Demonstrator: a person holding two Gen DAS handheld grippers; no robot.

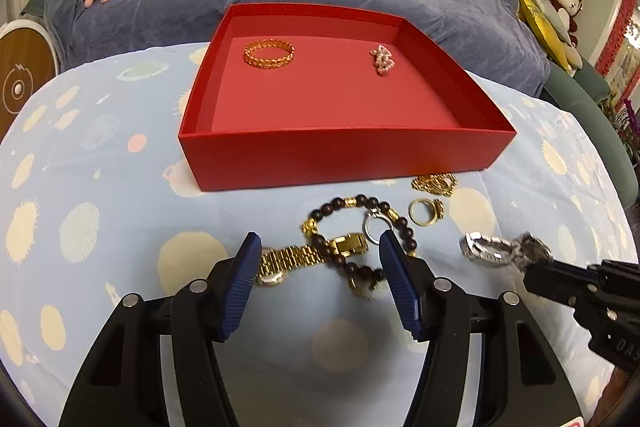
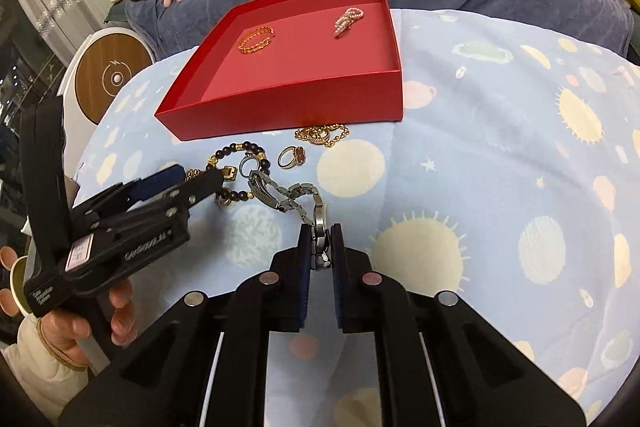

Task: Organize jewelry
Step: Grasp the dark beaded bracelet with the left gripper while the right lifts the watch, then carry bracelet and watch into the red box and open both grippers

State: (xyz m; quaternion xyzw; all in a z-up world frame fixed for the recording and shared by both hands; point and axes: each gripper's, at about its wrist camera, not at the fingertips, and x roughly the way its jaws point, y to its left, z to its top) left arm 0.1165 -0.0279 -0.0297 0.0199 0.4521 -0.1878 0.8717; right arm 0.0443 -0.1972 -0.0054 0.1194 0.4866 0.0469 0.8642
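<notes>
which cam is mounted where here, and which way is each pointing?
Left wrist: on the open left gripper, facing the red box over a gold watch; the right gripper enters at right.
Right wrist: on the right gripper, shut on the silver watch; the left gripper and hand show at left.
Shared: box, silver watch, beaded bracelet.
</notes>
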